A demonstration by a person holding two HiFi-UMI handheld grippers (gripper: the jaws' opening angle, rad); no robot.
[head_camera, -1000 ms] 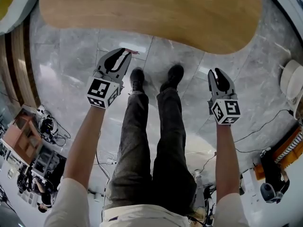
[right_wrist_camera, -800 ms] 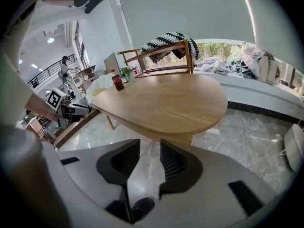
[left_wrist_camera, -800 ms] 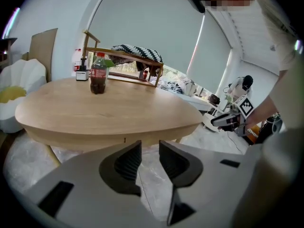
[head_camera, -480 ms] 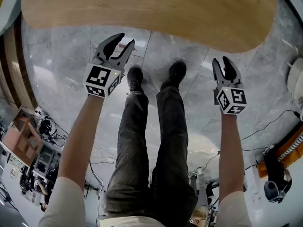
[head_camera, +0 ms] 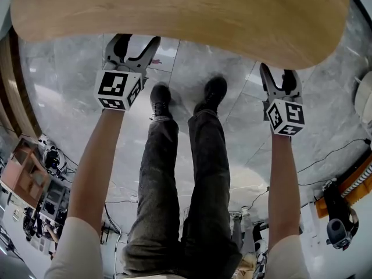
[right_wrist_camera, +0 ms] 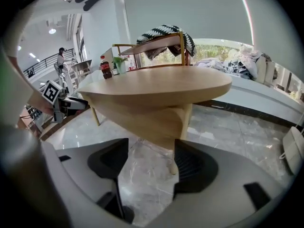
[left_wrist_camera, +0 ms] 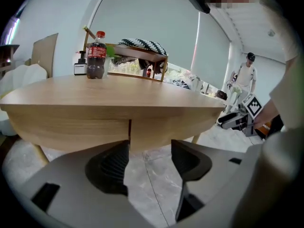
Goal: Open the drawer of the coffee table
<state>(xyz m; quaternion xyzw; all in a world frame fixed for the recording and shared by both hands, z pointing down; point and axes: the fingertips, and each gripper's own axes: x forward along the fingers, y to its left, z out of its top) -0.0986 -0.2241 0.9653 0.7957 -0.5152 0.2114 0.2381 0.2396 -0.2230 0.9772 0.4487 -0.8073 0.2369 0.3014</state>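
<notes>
Both tools are dropping toward the near edge of the counter (head_camera: 174, 10), their tips now slipping under its rim in the head view. Left tool (head_camera: 136, 42) and right tool (head_camera: 280, 77) are standing spread, their jaws just opening wider and gripping nothing. Drawer (left_wrist_camera: 166, 127) is sitting shut, flush under the counter's near edge, just ahead of the left tool and right of a vertical seam. Bottle (left_wrist_camera: 96, 55) is standing at the far edge.

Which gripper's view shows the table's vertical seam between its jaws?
Left gripper: dark seam in the oval wooden coffee table; right gripper frames a leg. Both grippers' jaws just opened, empty.
</notes>
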